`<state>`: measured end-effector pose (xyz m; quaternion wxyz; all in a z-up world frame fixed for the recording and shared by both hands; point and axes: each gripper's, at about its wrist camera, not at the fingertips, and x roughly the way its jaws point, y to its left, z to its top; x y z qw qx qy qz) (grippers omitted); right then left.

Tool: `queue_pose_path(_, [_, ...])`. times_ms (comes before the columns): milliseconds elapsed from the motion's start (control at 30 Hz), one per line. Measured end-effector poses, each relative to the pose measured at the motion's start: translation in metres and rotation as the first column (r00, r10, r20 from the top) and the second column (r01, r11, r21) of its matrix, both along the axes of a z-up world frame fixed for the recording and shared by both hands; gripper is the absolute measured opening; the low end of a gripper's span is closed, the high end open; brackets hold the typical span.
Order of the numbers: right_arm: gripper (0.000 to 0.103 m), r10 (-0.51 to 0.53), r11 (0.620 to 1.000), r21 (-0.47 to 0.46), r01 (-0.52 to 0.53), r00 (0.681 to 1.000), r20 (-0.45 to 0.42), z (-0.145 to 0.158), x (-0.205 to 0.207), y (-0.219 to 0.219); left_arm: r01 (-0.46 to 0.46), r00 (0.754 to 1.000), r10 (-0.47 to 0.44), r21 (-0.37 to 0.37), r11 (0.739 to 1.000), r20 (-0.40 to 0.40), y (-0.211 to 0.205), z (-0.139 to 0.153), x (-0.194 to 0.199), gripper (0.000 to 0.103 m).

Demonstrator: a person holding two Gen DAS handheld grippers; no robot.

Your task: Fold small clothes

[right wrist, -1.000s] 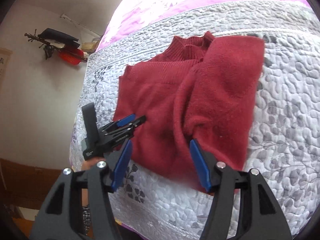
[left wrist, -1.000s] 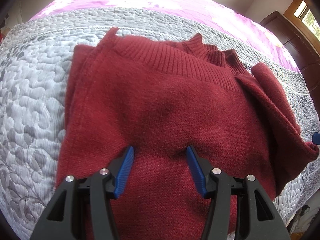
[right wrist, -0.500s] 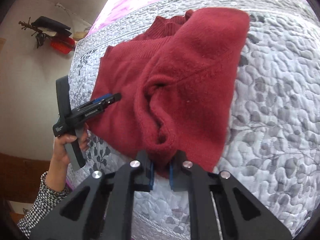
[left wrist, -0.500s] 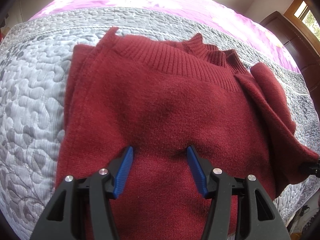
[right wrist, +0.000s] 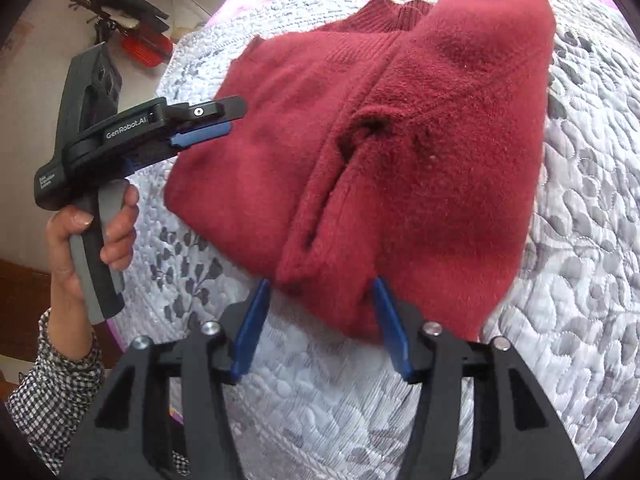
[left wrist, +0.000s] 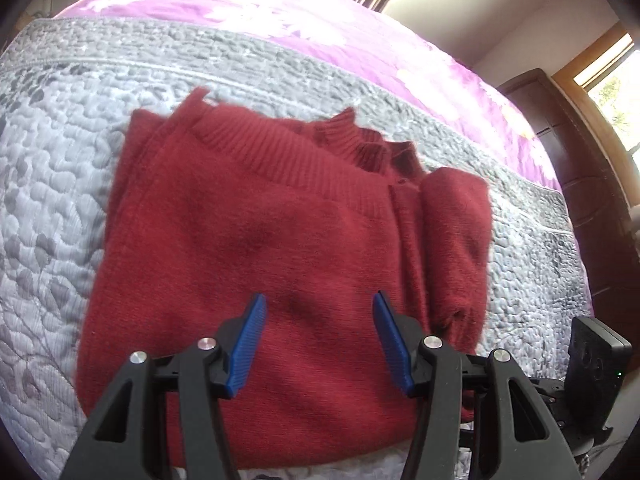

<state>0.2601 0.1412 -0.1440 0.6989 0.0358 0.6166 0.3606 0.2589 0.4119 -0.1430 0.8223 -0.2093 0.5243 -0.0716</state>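
While a dark red knitted sweater (left wrist: pixel 248 264) lies partly folded on a grey quilted bedspread (left wrist: pixel 48 200), the left gripper (left wrist: pixel 318 340) hovers over its near edge, blue fingers spread wide and holding nothing. To the right, a loosely doubled sleeve (right wrist: pixel 420 184) bulges upward; the right gripper (right wrist: pixel 320 330) straddles its cuff, fingers parted, gripping nothing. Unpinned, that springy sleeve may well slump open and undo the fold.

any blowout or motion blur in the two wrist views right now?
Left wrist: window and purple cover blown out; sweater slightly soft. Right wrist: quilt evenly lit, top edge overexposed, sweater's right edge smeared; strong fisheye bending in both.
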Motion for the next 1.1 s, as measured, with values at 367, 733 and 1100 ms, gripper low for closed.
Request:
queue_pose_path(367, [0.064, -0.146, 0.989, 0.042, 0.145, 0.989, 0.027, 0.021, -0.014, -0.099, 0.087, 0.985, -0.110, -0.172, 0.981, -0.132, -0.085, -0.035, 0.050, 0.057])
queue_pose_path(733, [0.063, -0.235, 0.972, 0.028, 0.235, 0.972, -0.023, -0.016, -0.006, -0.138, 0.119, 0.981, -0.147, -0.209, 0.971, -0.123, -0.114, -0.036, 0.067, 0.057])
queue_pose_path(1100, [0.063, -0.283, 0.959, 0.011, 0.284, 0.959, -0.020, -0.015, -0.007, -0.152, 0.067, 0.995, -0.081, -0.227, 0.972, -0.053, -0.109, -0.029, 0.057, 0.020])
